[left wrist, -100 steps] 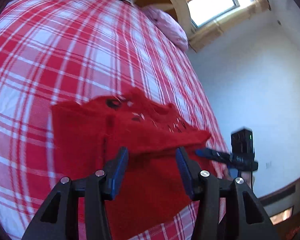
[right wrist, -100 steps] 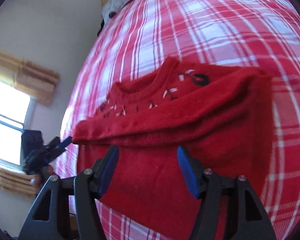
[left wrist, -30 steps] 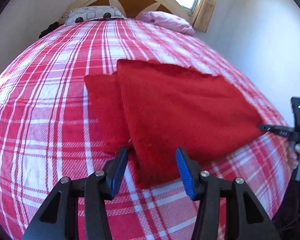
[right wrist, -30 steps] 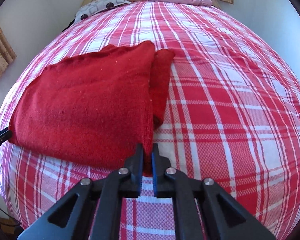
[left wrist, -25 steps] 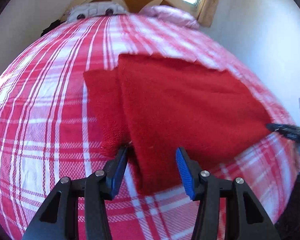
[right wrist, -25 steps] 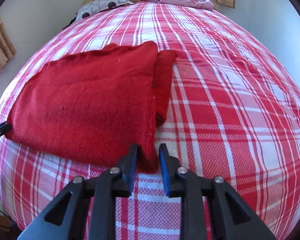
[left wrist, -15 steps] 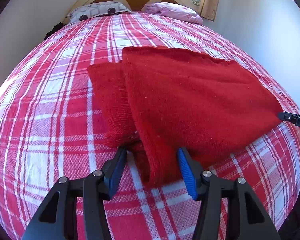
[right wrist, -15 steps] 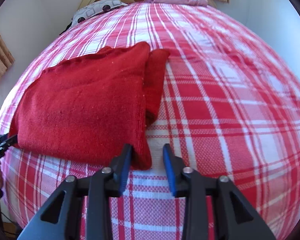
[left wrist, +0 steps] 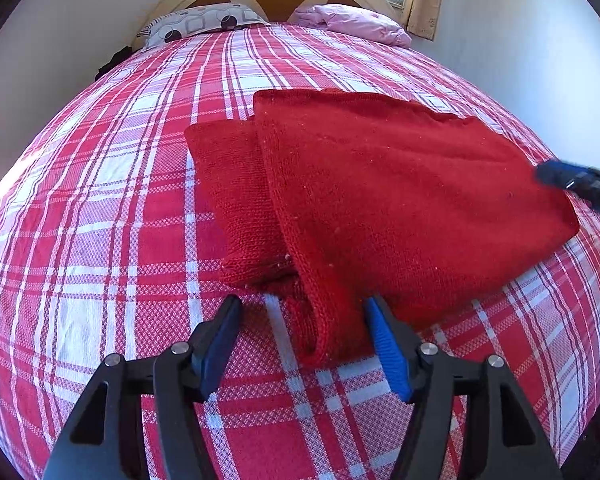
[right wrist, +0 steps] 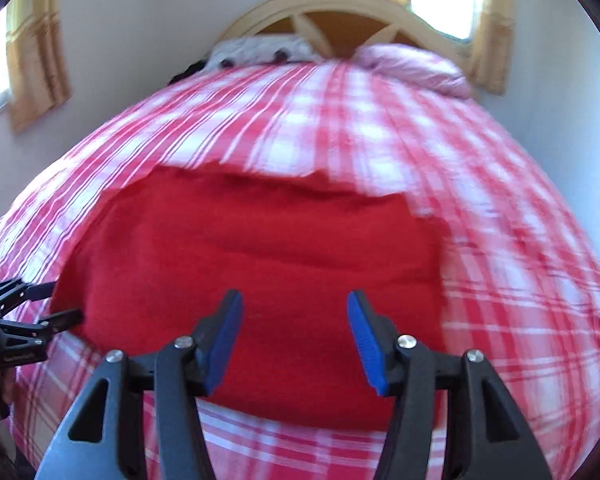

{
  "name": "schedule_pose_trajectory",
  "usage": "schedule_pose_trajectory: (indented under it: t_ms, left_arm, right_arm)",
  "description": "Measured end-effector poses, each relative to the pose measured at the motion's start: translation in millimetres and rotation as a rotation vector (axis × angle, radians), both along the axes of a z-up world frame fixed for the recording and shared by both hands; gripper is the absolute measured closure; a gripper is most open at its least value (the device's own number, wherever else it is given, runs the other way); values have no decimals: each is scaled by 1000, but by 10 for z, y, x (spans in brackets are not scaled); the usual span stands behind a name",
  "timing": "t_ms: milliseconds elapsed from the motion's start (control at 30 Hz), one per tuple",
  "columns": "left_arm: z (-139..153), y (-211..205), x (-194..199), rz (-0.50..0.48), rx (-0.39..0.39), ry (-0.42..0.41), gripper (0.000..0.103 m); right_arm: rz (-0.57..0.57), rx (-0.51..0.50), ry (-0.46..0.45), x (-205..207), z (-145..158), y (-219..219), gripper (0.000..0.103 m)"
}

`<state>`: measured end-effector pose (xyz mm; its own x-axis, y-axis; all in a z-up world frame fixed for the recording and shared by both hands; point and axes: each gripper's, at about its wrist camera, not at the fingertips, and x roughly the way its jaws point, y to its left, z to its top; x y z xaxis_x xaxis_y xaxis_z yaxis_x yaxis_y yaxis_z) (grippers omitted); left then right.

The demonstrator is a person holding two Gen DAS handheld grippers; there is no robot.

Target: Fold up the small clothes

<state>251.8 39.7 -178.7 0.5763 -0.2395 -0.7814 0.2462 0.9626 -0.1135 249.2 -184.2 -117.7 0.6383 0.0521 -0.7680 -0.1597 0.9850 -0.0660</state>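
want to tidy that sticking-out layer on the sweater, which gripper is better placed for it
Left, probably. The left gripper is open right at the red sweater corner where the lower layer sticks out. The right gripper, also open, faces the sweater's middle.

Folded red sweater, flat on bed

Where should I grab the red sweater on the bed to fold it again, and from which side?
Take the red sweater by its near corner, probably, which sits between the fingers of the open left gripper. Come in low from the foot of the bed: the folded edge there is thick and lifts slightly off the plaid bedspread.
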Motion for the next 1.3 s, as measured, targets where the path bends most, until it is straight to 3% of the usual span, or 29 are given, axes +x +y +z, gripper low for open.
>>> schedule_pose_trajectory:
  t_ms: [200,233,333,833,1033,1167,1233,1300]
  left_arm:
    - [-32,34,-11,-11,-20,-20,33]
    - [-34,31,-12,-13,-21,-22,31]
    - [-39,5,-21,-22,-16,-26,27]
    - [37,154,-204,-2,-14,-40,26]
    - [137,476,-337,87,-29,-88,26]
    - [177,692,-317,152,-44,-102,26]
    - [160,792,-304,179,-51,-97,26]
    - [134,877,-302,189,-67,-95,26]
  right_arm:
    - [21,-62,111,-8,-562,149,47]
    - [25,-50,78,-76,-600,110,47]
    - [26,-32,57,-154,-599,15,47]
    - [-9,-81,49,-219,-502,105,46]
    - [156,-53,-45,-288,-234,751,46]
    - [189,-61,13,-68,-429,1117,58]
    - [182,-68,106,-1,-664,1189,57]
    - [204,-132,39,-161,-703,1257,56]
